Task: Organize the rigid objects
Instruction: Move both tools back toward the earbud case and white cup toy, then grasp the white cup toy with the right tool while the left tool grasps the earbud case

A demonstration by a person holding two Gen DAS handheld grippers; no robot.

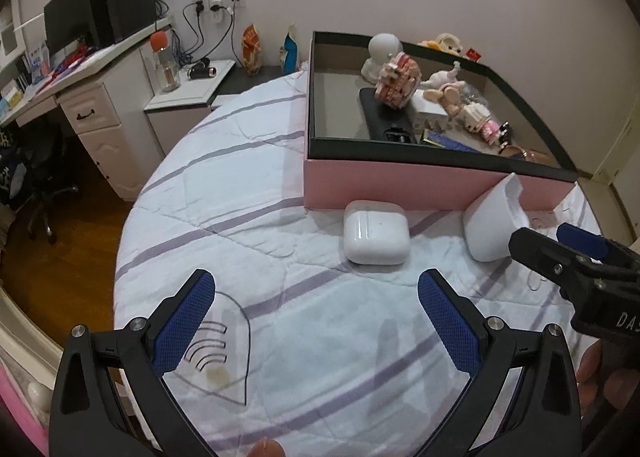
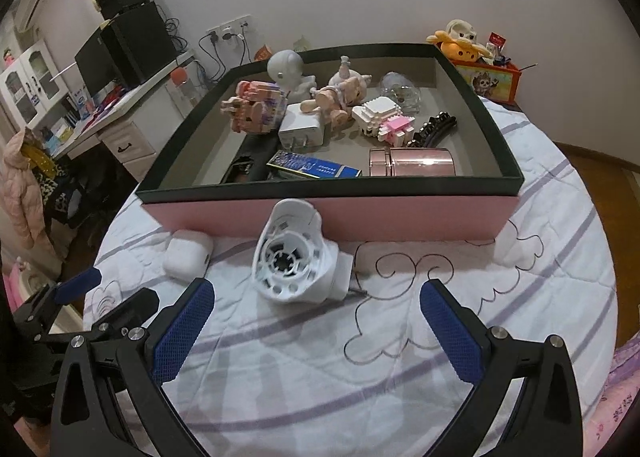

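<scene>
my left gripper (image 1: 316, 321) and right gripper (image 2: 316, 331) both stand spread wide, grasping nothing. the glossy white rounded earbud case (image 1: 376, 233) and the hollow white plastic nozzle piece (image 2: 296, 261) lie on the quilt just before the pink cardboard box with black rim (image 2: 400, 219). risk: the slick case may squirt from my pads under an off-centre squeeze.

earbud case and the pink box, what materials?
Earbud case: looks like glossy hard white plastic, with sharp light streaks on its rounded shell. Pink box: probably matte cardboard or paperboard, with flat, glare-free walls and a thin dark rim.
</scene>
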